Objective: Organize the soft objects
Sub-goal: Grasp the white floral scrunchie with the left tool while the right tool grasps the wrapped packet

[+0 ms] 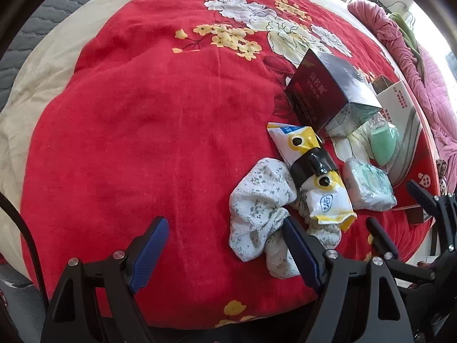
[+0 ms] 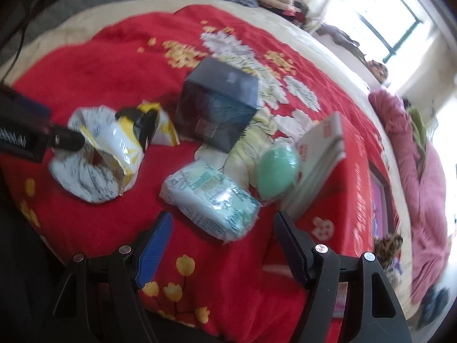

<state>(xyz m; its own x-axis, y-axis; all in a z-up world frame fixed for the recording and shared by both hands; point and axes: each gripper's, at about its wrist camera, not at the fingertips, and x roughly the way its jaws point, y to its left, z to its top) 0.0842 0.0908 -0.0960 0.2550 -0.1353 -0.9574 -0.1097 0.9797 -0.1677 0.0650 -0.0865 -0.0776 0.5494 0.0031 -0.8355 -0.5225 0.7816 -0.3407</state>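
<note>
Left gripper (image 1: 225, 250): jaws released, nothing between; floral cloth (image 1: 261, 213) touching right jaw.
Right gripper (image 2: 222, 245): jaws released; tissue pack (image 2: 212, 201) just ahead, between jaws.
Yellow pouch (image 1: 312, 171) lies on cloth.
Progress: nothing grasped; items unsorted on blanket (image 1: 142, 114); sorting judged barely begun.

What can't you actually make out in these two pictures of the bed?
- Printed cloth: left view, partly under the yellow packet; its kind is unclear.
- Dark box: right view, blur makes its lettering unreadable.
- Red flat box: left view, cut off by the picture's edge.
- Green object: both views, too blurred to identify.
</note>
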